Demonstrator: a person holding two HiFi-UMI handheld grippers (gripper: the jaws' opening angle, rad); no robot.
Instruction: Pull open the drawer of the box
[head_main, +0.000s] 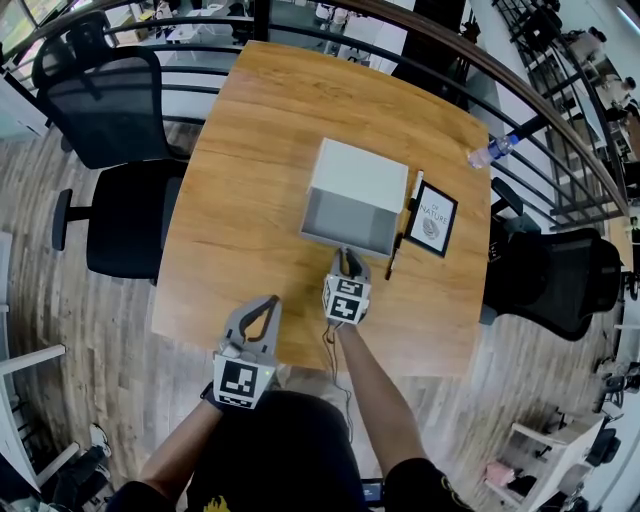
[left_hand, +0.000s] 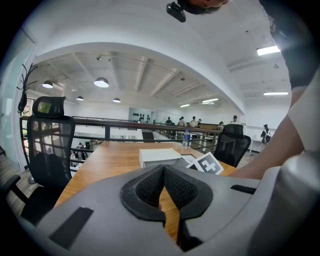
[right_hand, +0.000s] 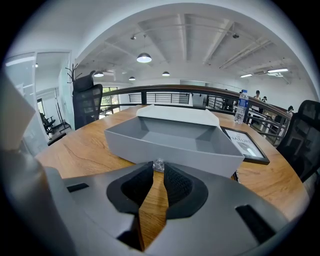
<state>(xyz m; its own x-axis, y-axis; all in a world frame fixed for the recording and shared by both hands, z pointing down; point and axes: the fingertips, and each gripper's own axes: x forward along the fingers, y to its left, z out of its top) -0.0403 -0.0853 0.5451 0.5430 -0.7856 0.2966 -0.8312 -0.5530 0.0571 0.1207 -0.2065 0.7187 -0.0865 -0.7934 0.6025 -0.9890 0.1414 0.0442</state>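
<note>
Tabletop (head_main: 260, 200) of pale wood beside a railing (right_hand: 150, 90); right fingers (right_hand: 177, 185) tight on drawer knob (right_hand: 158, 165), left fingers (left_hand: 150, 187) together.

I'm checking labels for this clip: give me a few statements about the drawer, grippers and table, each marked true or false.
1. The drawer is pulled out of the box. True.
2. The drawer holds a pen. False: it is empty.
3. The right gripper pinches the drawer's knob. True.
4. The left gripper holds the box. False: it is shut on nothing, apart from the box.
5. The frame lies left of the box. False: it lies right of it in the head view.
</note>
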